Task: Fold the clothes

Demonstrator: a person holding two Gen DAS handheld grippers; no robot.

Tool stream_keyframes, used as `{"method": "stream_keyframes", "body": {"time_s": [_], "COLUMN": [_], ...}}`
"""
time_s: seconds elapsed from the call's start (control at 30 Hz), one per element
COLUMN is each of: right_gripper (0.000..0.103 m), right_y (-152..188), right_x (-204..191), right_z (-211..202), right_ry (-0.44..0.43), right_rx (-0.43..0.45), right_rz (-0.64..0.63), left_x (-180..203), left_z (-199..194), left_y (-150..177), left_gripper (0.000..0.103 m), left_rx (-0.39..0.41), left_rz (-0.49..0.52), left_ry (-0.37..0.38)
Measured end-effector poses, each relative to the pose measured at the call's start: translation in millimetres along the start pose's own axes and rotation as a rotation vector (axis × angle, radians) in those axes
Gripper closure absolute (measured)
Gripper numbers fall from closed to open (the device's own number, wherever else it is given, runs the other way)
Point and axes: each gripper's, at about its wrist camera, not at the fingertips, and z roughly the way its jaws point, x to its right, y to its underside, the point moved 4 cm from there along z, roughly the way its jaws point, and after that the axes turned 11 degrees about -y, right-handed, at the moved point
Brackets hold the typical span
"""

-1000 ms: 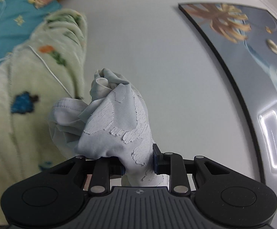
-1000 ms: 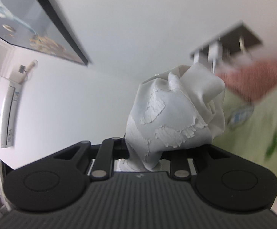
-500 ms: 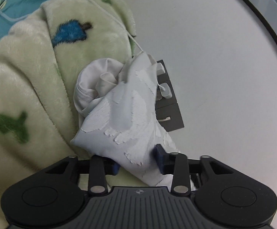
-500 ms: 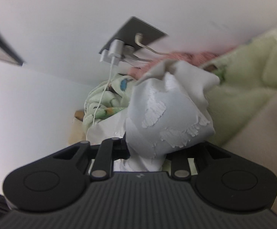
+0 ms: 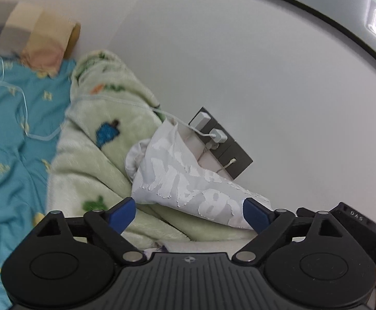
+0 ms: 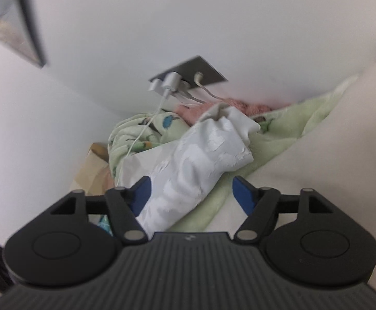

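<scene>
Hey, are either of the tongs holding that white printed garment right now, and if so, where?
Neither. Left tongs and right tongs are opening; the crumpled white printed garment lies loose between their pads.

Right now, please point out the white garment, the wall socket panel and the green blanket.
white garment (image 5: 188, 188), left wrist view, printed middle.
wall socket panel (image 5: 235, 164), left wrist view, lower grey plate.
green blanket (image 6: 273, 147), right wrist view, fold beside the garment.

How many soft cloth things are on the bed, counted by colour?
White: 1, the bundled garment
Green: 1, the fleece blanket
Blue: 1, the sheet
Pink: 1, a fuzzy cloth by the wall
Total: 4
</scene>
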Motion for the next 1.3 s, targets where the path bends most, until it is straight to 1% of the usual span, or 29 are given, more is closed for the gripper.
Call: {"method": "stream_keyframes", "body": {"time_s": [0.03, 0.07, 0.13, 0.2, 0.3, 0.33, 0.37, 0.4, 0.5, 0.73, 0.8, 0.97, 1.17, 1.3], "right_gripper": [0.027, 0.027, 0.027, 0.027, 0.026, 0.024, 0.021, 0.013, 0.014, 0.014, 0.014, 0.014, 0.014, 0.014], "right_y": [2.7, 5.7, 13.4, 21.2, 34.8, 39.3, 44.3, 49.7, 66.5, 112.4, 124.4, 148.7, 165.2, 170.4], "right_x": [-6.7, -13.7, -27.7, -39.9, -57.1, -62.5, -68.0, -73.2, -86.8, -102.8, -105.8, -110.4, -112.8, -115.5], "right_z": [-8.4, -16.4, -34.9, -52.3, -74.4, -80.6, -86.8, -92.3, -106.0, -122.1, -122.7, -124.7, -130.7, -134.6], "right_ry": [-0.003, -0.007, -0.017, -0.026, -0.04, -0.044, -0.049, -0.053, -0.061, -0.042, -0.032, -0.024, -0.011, 0.001], "right_rx": [0.003, 0.006, 0.014, 0.024, 0.036, 0.04, 0.043, 0.045, 0.055, 0.064, 0.066, 0.076, 0.093, 0.1], "right_rz": [-0.035, -0.072, -0.145, -0.208, -0.305, -0.338, -0.37, -0.4, -0.486, -0.608, -0.638, -0.681, -0.707, -0.731], "left_x": [5.3, 10.1, 19.0, 24.5, 28.0, 28.5, 28.4, 27.8, 25.1, 12.5, 8.2, -7.5, -18.3, -22.8], "left_z": [-18.8, -38.0, -73.8, -99.3, -130.2, -139.3, -148.5, -156.8, -178.9, -214.8, -223.3, -244.4, -266.5, -273.2], "left_y": [-1.4, -1.0, 0.6, 4.4, 12.7, 15.7, 19.2, 22.8, 34.8, 56.4, 60.9, 67.7, 64.2, 63.4], "left_gripper": [0.002, 0.001, 0.0, 0.0, 0.0, 0.0, 0.0, 0.0, 0.0, 0.0, 0.0, 0.0, 0.0, 0.0], "left_rx": [0.022, 0.042, 0.077, 0.114, 0.162, 0.172, 0.182, 0.191, 0.215, 0.259, 0.264, 0.274, 0.32, 0.318], "left_rz": [0.023, 0.047, 0.095, 0.142, 0.203, 0.22, 0.233, 0.246, 0.286, 0.343, 0.345, 0.315, 0.316, 0.305], "left_ry": [-0.015, -0.029, -0.055, -0.076, -0.112, -0.124, -0.135, -0.147, -0.184, -0.253, -0.254, -0.236, -0.267, -0.262]}}
